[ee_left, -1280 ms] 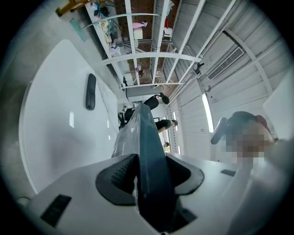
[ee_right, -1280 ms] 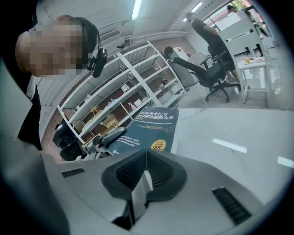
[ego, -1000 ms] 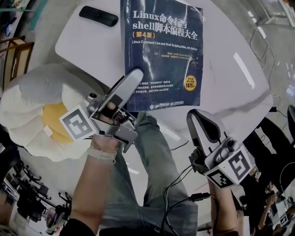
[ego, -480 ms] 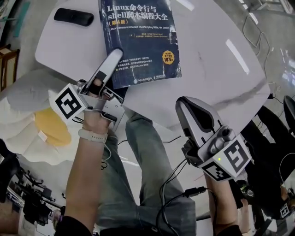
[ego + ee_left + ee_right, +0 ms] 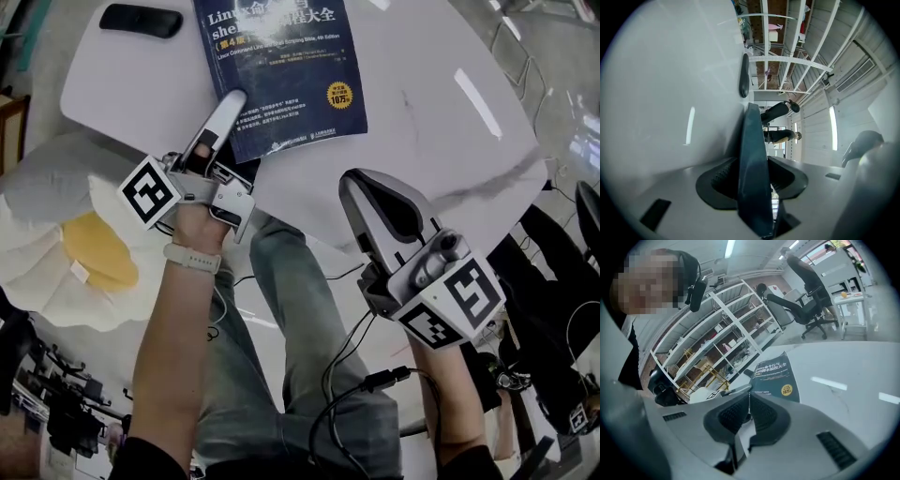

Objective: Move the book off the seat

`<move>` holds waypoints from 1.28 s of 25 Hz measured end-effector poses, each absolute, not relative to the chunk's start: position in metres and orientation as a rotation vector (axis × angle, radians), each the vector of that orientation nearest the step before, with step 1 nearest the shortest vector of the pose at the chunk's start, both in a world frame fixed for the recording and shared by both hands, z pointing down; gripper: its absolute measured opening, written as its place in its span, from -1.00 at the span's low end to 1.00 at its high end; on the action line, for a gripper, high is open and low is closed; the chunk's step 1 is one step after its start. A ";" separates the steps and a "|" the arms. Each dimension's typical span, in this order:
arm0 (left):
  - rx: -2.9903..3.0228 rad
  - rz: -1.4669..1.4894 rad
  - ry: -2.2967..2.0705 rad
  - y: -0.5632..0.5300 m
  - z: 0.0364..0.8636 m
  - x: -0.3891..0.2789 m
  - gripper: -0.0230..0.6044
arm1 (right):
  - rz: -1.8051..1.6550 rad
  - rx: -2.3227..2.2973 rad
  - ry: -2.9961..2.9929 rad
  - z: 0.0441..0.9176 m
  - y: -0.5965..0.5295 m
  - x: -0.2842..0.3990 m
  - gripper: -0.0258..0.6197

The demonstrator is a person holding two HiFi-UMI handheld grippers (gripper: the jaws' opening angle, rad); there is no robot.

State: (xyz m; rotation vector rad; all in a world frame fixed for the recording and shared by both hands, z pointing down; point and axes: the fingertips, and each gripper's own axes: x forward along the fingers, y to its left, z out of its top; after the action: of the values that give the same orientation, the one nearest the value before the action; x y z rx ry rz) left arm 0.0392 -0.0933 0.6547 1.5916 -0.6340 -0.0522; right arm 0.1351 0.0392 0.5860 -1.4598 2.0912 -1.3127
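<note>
Book (image 5: 281,75) flat over the white counter (image 5: 422,122), near left corner clamped between the jaws of the left gripper (image 5: 230,101). To the right, by the counter's near edge, right gripper (image 5: 361,187), jaws together on nothing. Beyond the book, black remote (image 5: 141,19); lower left, cushion (image 5: 75,253).

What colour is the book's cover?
The book is dark blue with a round yellow badge; the head view shows it best.

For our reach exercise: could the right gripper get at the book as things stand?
Probably yes: bare table lies between the right gripper and the book. The left gripper clamps only its near corner. The right jaws are shut, so they'd need opening.
</note>
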 end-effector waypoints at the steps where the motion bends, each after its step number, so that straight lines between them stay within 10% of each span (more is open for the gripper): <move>1: 1.591 -0.051 -0.635 -0.093 0.655 0.040 -0.36 | -1.311 -1.457 2.093 0.586 0.040 0.136 -0.87; 19: 1.707 0.024 -0.841 -0.096 0.647 0.041 0.01 | -1.322 -1.408 2.126 0.583 0.051 0.116 -0.87; 32: 2.026 0.693 -1.016 -0.070 0.656 0.033 0.14 | -1.336 -1.390 2.109 0.579 0.043 0.116 -0.87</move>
State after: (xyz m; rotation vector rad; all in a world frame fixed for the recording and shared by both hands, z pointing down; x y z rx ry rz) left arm 0.0329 -0.0703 0.6558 2.0257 -1.0163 0.6928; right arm 0.1164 0.0435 0.5792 -1.3898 2.1092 -1.3362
